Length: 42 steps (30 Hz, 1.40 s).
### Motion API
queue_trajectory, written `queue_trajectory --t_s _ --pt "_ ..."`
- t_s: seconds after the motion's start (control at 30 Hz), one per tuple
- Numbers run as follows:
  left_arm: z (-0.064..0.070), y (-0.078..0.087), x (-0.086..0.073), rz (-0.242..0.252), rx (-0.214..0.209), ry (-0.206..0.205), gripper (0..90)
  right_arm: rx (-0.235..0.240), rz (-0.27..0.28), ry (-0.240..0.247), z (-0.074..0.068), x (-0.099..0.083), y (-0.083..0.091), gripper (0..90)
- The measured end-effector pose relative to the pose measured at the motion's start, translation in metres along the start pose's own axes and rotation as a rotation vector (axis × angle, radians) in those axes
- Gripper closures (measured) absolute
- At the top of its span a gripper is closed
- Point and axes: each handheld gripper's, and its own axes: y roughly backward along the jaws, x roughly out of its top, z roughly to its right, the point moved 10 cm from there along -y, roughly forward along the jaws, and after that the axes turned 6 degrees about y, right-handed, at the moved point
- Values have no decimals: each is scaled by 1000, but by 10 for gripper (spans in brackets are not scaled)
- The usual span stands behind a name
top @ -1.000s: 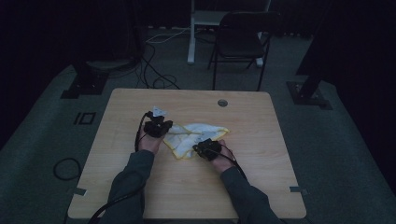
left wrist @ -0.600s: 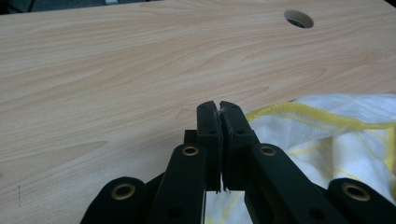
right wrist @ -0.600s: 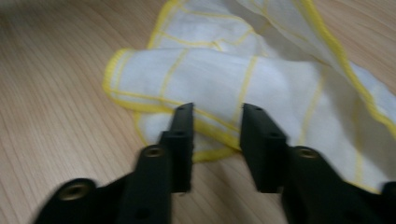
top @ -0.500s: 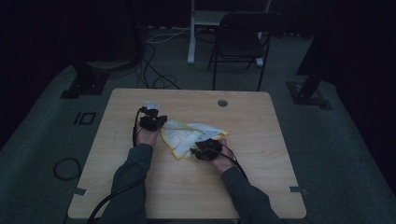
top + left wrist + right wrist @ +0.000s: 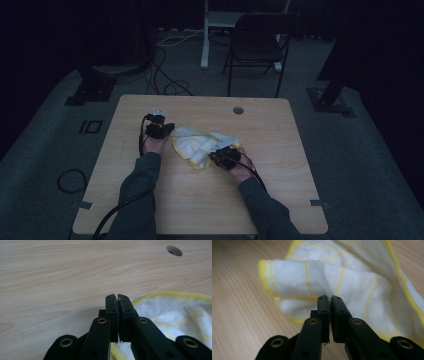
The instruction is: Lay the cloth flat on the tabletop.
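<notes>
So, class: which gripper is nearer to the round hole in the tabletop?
Left, though narrowly. The left gripper sits at the cloth's left edge, left of the hole and slightly nearer the person. The right gripper is at the cloth's near edge, farther toward the person.

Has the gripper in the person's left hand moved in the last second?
Yes. The left gripper has slid a little left and toward the person, away from the round hole in the table.
</notes>
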Motion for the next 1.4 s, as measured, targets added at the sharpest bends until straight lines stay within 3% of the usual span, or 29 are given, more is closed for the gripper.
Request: queue_trajectory --t_s 0.1,0.37,0.57,0.87,0.93,1.03,1.1,1.27,1.4 --pt "-6 0 -1 -4 11 18 886 -9 -7 -10 7 -6 4 871" --pt "-27 -1 -4 -21 44 76 886 -76 -38 -99 53 -37 27 871" --pt "-39 -4 -10 -38 62 110 886 -104 -72 -120 73 -49 33 871" --pt "-55 -12 -24 -73 104 172 882 -126 -124 -148 84 -61 32 872" --pt "-55 -13 -26 -75 102 179 877 -122 -130 -152 83 -62 31 866" --pt "-51 -12 -26 -71 77 171 741 -141 -141 -150 84 -63 32 673" --pt "-49 -9 -25 -64 78 150 699 -144 -119 -145 84 -59 37 628" --pt "-39 5 -23 -20 52 140 672 -145 -39 -119 81 -42 47 617" --pt "-17 13 -28 -13 12 69 679 -136 -13 -98 75 -29 45 624"
